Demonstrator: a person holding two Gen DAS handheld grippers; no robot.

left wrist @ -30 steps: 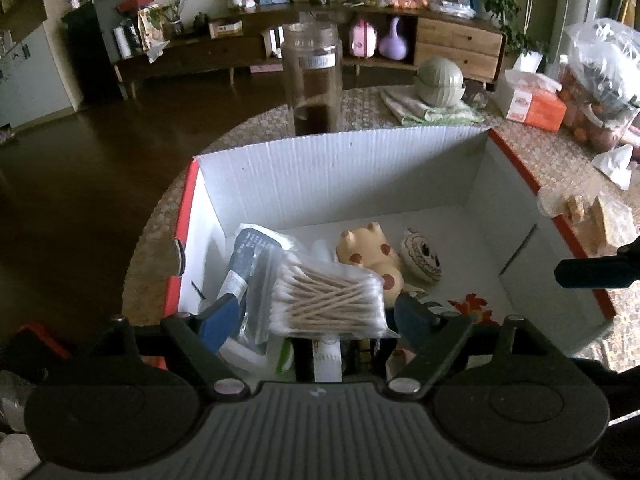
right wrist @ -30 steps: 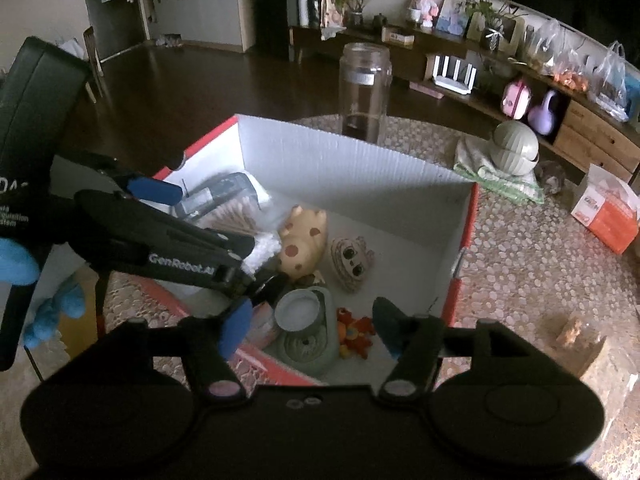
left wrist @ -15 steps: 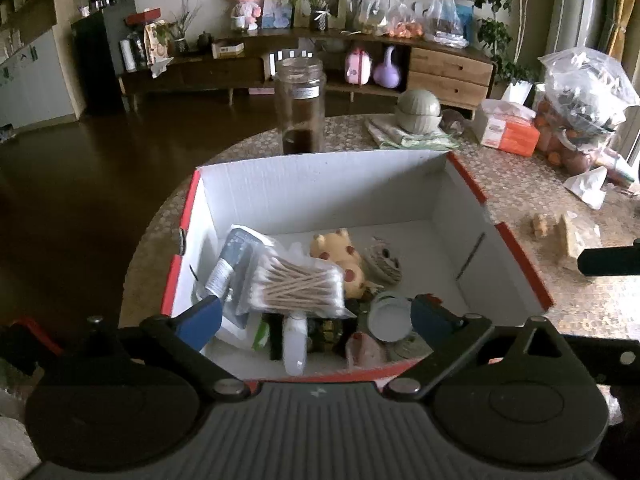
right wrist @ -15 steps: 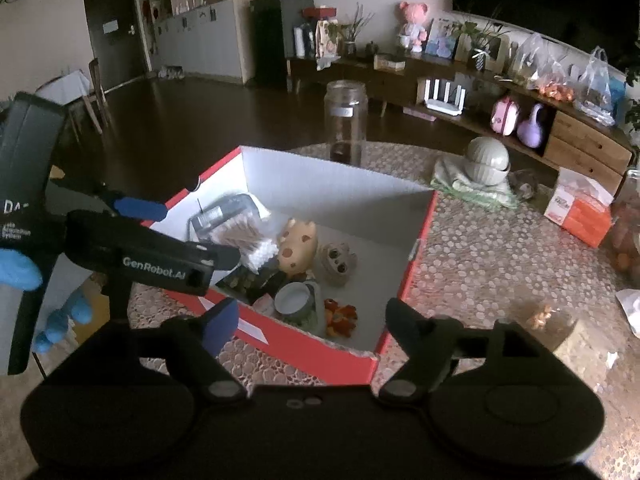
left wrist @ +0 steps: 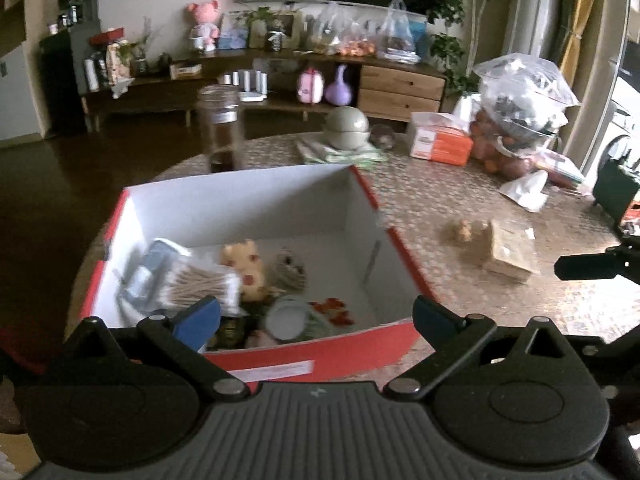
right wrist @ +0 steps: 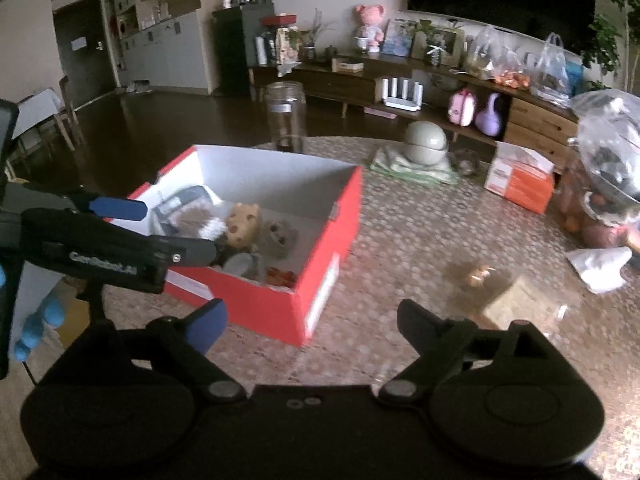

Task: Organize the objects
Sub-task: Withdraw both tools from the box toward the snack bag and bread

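Observation:
A red box with white inner walls (left wrist: pixel 240 204) (right wrist: pixel 328 248) stands on the round table. It holds a bag of cotton swabs (left wrist: pixel 200 286), a yellow spotted toy (left wrist: pixel 246 268), a small round figure (left wrist: pixel 290 270), a lidded jar (left wrist: pixel 286 322) and other small items. My left gripper (left wrist: pixel 316 316) is open and empty, above the box's near wall. It also shows at the left in the right wrist view (right wrist: pixel 120 216). My right gripper (right wrist: pixel 312 322) is open and empty, over the table right of the box.
A tall glass jar (left wrist: pixel 220 128) stands behind the box. A green lidded bowl (left wrist: pixel 346 128) on a cloth, an orange tissue box (left wrist: pixel 438 142) and plastic bags (left wrist: pixel 520 108) sit at the back right. A brown packet (left wrist: pixel 508 252) and a small wrapped item (left wrist: pixel 464 230) lie right of the box.
Both grippers have drawn back and up from the box, still open. The right gripper has also swung to the right, over the table.

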